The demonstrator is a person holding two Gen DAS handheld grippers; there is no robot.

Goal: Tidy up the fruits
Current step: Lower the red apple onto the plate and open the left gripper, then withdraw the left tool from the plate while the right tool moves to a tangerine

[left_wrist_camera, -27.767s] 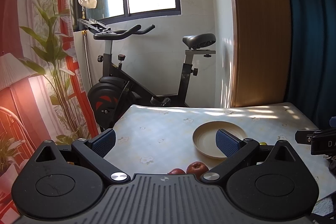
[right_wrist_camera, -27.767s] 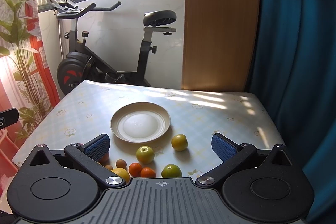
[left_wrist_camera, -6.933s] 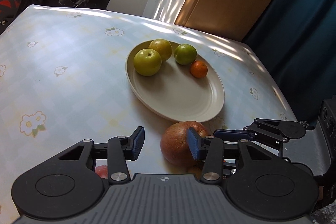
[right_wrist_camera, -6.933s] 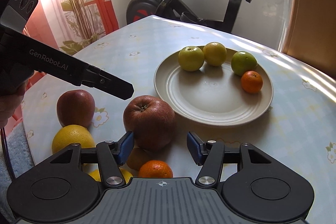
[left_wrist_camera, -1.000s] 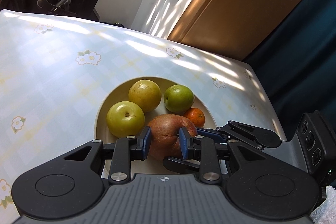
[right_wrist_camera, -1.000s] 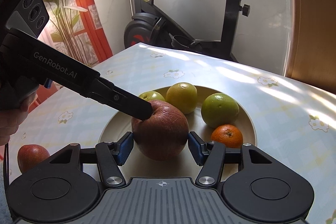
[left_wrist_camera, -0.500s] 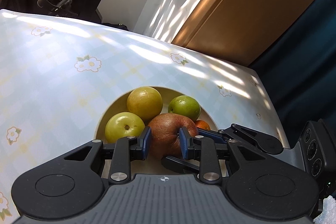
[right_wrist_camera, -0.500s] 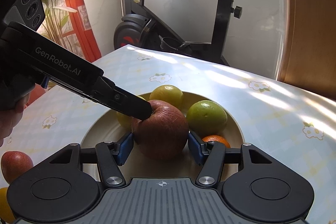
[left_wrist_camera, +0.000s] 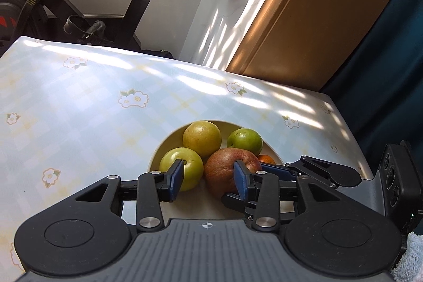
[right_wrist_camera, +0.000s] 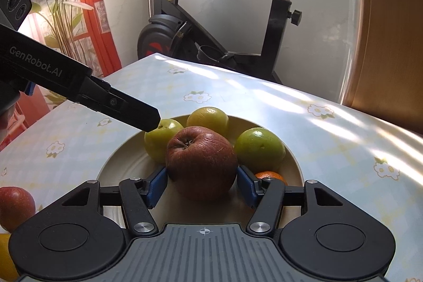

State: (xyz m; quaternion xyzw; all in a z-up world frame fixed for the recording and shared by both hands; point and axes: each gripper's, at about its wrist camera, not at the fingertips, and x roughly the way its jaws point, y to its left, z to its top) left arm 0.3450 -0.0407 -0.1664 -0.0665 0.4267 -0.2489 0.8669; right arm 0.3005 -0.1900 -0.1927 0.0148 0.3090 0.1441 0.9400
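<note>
Fruit sits on a cream plate [right_wrist_camera: 293, 163] on the flowered worktop [right_wrist_camera: 264, 102]. Right claw [right_wrist_camera: 202, 186] brackets the big red apple [right_wrist_camera: 202, 163] there, pads barely parted from it. Left claw [left_wrist_camera: 208, 177] hovers half open beside it. Pulling back carelessly could roll the apple against the small orange [right_wrist_camera: 269, 175].

Small orange [right_wrist_camera: 269, 175] half hidden behind jaws

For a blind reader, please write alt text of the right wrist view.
A large red apple sits on a cream plate between the open right gripper pads, beside four smaller fruits. The left gripper reaches in from the left; an exercise bike stands behind the table.
</note>
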